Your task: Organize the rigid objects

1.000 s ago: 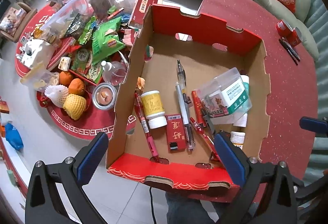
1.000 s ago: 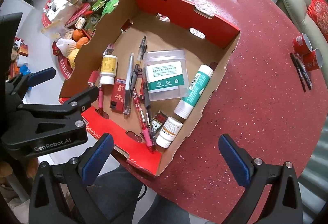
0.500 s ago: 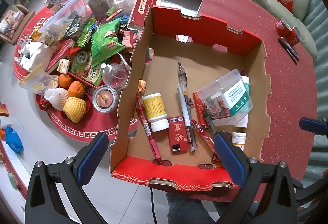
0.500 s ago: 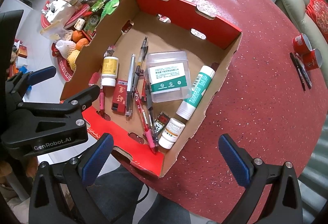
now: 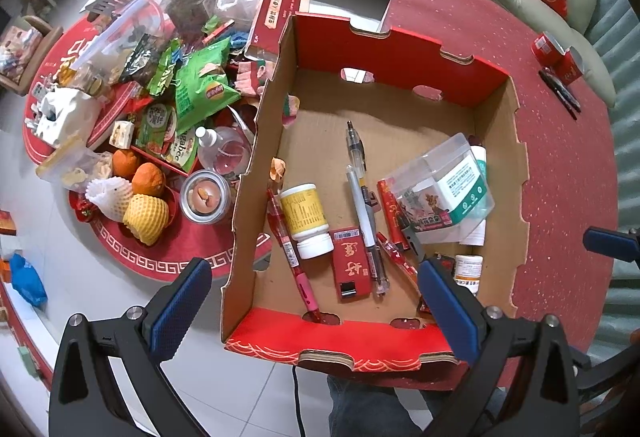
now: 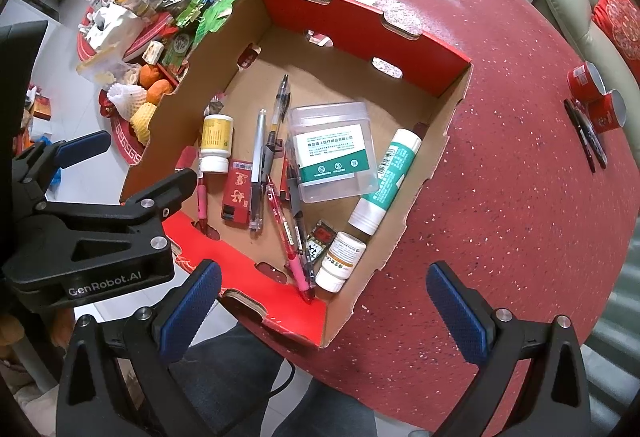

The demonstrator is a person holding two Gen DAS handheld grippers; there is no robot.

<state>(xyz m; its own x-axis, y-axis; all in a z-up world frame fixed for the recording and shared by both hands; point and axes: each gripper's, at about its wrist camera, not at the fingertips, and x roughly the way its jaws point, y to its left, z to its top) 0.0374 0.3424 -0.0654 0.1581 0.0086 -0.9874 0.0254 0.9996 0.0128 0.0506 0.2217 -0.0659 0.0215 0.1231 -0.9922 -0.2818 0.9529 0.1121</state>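
A red cardboard box [image 5: 400, 53] [image 6: 360, 19] sits open-topped on the red table and overhangs its near edge. Inside lie a yellow-label pill bottle [image 5: 305, 215] [image 6: 216, 141], several pens [image 5: 362, 205] [image 6: 258, 157], a small red packet [image 5: 352, 263] [image 6: 238, 191], a clear plastic box [image 5: 448, 185] [image 6: 332, 151], a white-and-green tube [image 6: 386, 181] and a small white bottle [image 6: 340, 261]. My left gripper [image 5: 316, 317] is open and empty above the box's near wall. My right gripper [image 6: 324, 309] is open and empty over the box's near corner.
Two red cans [image 6: 596, 93] and dark pens [image 6: 586, 141] lie at the table's far right. A low round table [image 5: 132, 109] left of the box is piled with snacks, fruit and jars. My left gripper's body [image 6: 92, 221] shows at left in the right wrist view.
Both views have shifted slightly; the box sits a little lower and closer in the frames. The grippers stay open and nothing in the box has moved.
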